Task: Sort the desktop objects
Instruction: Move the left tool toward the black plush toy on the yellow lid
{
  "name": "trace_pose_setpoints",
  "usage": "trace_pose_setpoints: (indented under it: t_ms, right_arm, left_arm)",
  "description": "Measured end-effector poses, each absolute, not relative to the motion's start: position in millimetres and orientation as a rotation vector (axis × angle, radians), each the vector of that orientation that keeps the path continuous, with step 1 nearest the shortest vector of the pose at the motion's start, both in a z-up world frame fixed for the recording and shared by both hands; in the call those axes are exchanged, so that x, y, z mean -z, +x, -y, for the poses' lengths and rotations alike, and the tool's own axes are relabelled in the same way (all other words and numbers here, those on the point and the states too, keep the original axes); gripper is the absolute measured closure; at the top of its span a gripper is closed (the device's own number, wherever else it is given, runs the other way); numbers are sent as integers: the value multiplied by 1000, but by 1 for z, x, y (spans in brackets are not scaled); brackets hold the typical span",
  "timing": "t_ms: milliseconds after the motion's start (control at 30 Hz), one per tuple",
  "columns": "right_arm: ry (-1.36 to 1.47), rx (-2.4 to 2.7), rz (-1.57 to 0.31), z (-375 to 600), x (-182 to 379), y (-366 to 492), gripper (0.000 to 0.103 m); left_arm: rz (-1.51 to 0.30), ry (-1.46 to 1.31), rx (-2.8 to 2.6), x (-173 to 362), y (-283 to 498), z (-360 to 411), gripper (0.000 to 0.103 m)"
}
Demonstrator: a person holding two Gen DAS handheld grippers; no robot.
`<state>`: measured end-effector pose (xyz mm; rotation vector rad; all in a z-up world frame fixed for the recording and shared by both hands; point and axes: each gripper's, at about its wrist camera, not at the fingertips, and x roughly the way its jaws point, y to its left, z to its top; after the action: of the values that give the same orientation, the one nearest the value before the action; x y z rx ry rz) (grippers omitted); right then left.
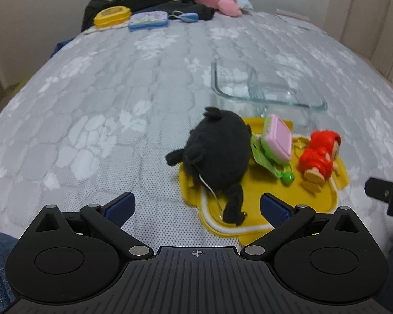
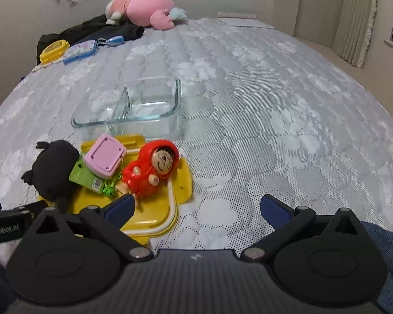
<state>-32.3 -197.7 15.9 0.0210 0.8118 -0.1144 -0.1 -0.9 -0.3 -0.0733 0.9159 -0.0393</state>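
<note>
nearby, three toys crowd yellow lid.

A home bedroom is indicated by a quilted grey mattress filling the view, a pink plush toy and dark clothing at 12 o'clock, and a pleated curtain at 2 o'clock.

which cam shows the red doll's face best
The right wrist view: the red doll lies on the yellow lid with its face turned to the camera. The left wrist view shows only its hooded back and feet.
</note>
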Motion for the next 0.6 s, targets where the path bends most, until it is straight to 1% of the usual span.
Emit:
trace_pose_setpoints:
  t_ms: [133,267,333,600]
  right_arm:
    - [14,121,-797,196,-15,-42,0]
    - [-18,103,-871,191,-5,-39,0]
    - [-31,104,-900,189,-8,-30,0]
    - [-54,104,-910,186,-6,-30,0]
  left_arm:
    - [-917,-38,31,2,-1,5,0]
    - [-918,-2,23,3,-1,9,0]
    - [-932,-39,39,5,2,1,0]
    - [-939,-52,41,4,2,-3,0]
